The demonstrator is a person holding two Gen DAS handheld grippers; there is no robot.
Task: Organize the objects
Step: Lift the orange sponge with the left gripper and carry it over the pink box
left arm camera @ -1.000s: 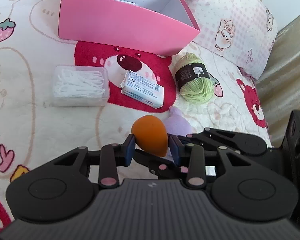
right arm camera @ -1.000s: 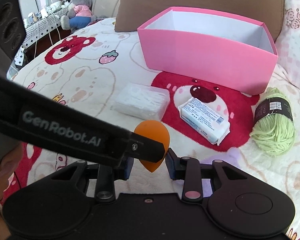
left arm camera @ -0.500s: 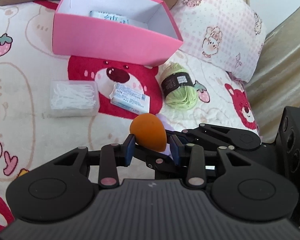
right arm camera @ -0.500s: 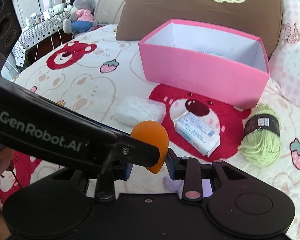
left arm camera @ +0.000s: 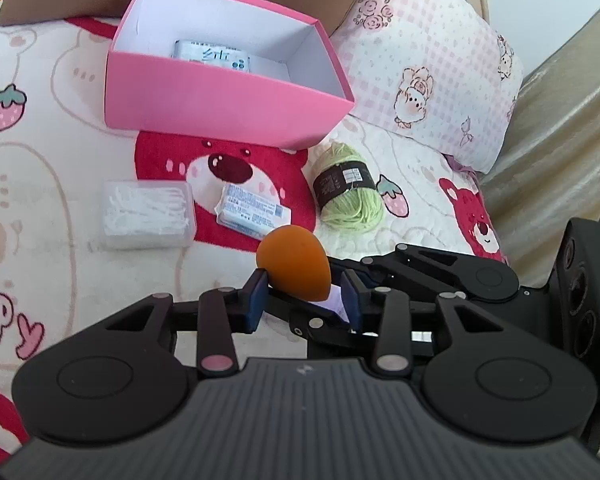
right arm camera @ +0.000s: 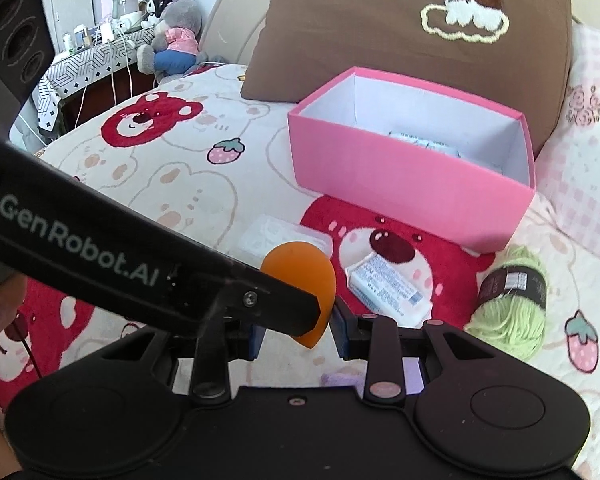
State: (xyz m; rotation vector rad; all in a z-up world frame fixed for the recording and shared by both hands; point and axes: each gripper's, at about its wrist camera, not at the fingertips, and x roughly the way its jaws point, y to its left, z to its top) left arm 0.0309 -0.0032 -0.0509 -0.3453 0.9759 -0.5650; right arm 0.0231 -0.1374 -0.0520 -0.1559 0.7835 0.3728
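My left gripper [left arm camera: 304, 300] is shut on an orange makeup sponge [left arm camera: 293, 262] and holds it above the bed. The sponge also shows in the right wrist view [right arm camera: 300, 280], with the left gripper's arm crossing in front. My right gripper [right arm camera: 297, 338] sits just under and right of the left one; something white and purple lies between its fingers, and whether it is shut on it is unclear. An open pink box [left arm camera: 219, 92] with a white packet inside stands ahead. A wipes packet [left arm camera: 253, 216], a clear swab box [left arm camera: 145, 216] and a green yarn skein [left arm camera: 350, 196] lie before it.
The bed has a cream bear-print blanket [left arm camera: 39, 184]. A pink checked pillow [left arm camera: 432, 68] lies right of the box, and a brown cushion [right arm camera: 412, 36] behind it. Plush toys and a side table [right arm camera: 99, 52] stand at the far left. A beige bed edge [left arm camera: 560, 112] is at right.
Both grippers have risen together with the orange sponge. The bed items look smaller and lower, and the inside of the pink box with its packet has come into view.
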